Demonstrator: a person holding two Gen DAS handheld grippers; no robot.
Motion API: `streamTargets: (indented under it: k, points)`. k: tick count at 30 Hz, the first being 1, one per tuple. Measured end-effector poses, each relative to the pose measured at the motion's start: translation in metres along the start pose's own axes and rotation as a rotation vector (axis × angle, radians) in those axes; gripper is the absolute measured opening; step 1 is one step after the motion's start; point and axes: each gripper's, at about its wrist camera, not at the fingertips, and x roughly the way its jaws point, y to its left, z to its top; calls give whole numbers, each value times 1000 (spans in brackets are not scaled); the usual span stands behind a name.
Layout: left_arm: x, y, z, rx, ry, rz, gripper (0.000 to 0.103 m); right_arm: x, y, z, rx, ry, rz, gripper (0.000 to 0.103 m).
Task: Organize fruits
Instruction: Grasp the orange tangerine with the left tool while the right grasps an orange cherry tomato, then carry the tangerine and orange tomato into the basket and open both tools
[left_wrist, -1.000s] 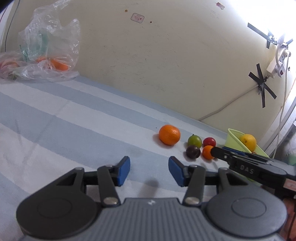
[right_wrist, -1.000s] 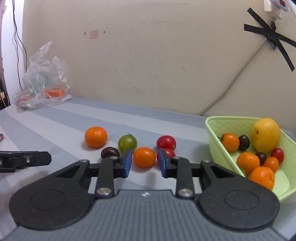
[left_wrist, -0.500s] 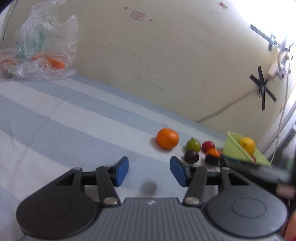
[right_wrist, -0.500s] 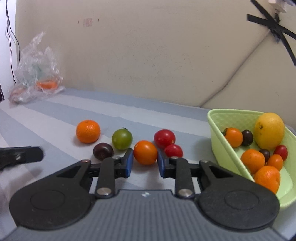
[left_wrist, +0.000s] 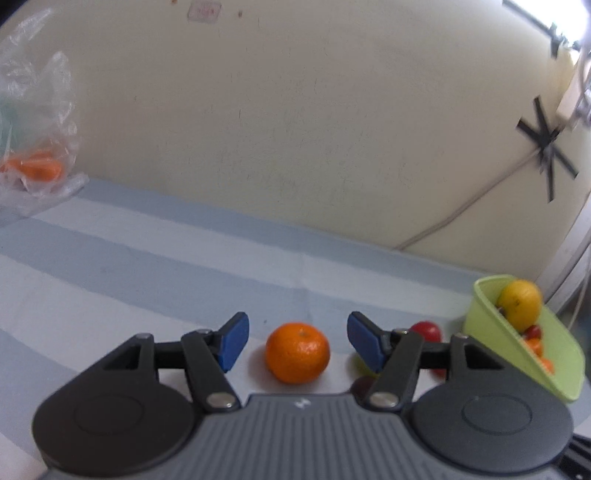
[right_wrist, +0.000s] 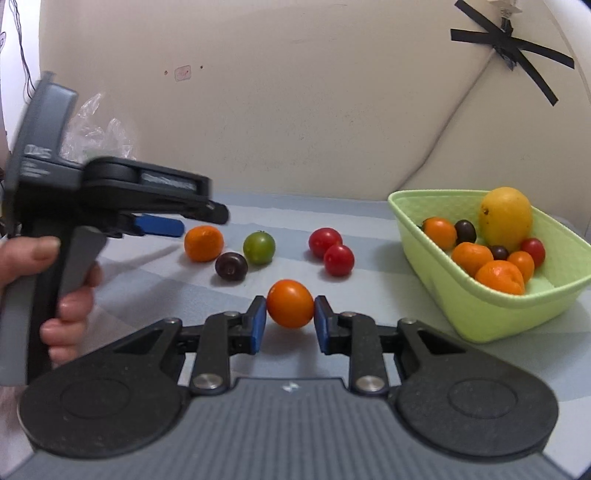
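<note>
Orange tomato sits pinched between the right gripper's blue pads, low over the striped cloth, just short of the basket. Jaws narrow, both pads pressing on the tomato's sides.

Loose fruit beyond it on the cloth: two red tomatoes touching each other, a green tomato, a dark tomato just in front of the green one, and a mandarin furthest left. Nothing lies between the held tomato and the basket.

Basket: pale green plastic, textured walls, rounded rim, on the cloth at right. Inside, a big yellow citrus at the back, orange, red and dark small fruit piled in front of it.

Surfaces: tomatoes smooth and glossy, mandarin skin dimpled and matte. Cloth is soft fabric with blue-grey and white stripes. Wall behind is plain cream, with black tape crosses at upper right and a cable running down it. Crumpled clear plastic bag with something orange inside sits far left against the wall.

Left gripper: jaws have just been opening, now about mid-width, mandarin lies between the blue pads with clear gaps on both sides, no contact. From the right wrist view its fingers reach in from the left above the mandarin; a hand wraps the grey handle. Frame is a bit blurred.
</note>
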Motion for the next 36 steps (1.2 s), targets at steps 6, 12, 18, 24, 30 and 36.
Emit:
streamTargets:
  k: [6,12,18,24,30,36]
  points:
    - [-15,2,-21,1,-5,-23,38,4,-3,2,24,-5,8,30]
    - [-63,5,-59,-17,-25,-31,38,4,1,1,16,1,1,30]
    - [-103,-16,-93,18,-13,-72,38,-1,8,-5,-20,40,2,30]
    - [-112,-51,-109,75,22,-138,38,-42,4,-30,9,32,25,30]
    - [-104,-83,-113,110,53,-205,38,-82,-18,-55,87,5,-21,30]
    - [-91,-117,-86,133,34,-284,38,-97,-41,-50,106,-87,-86,30]
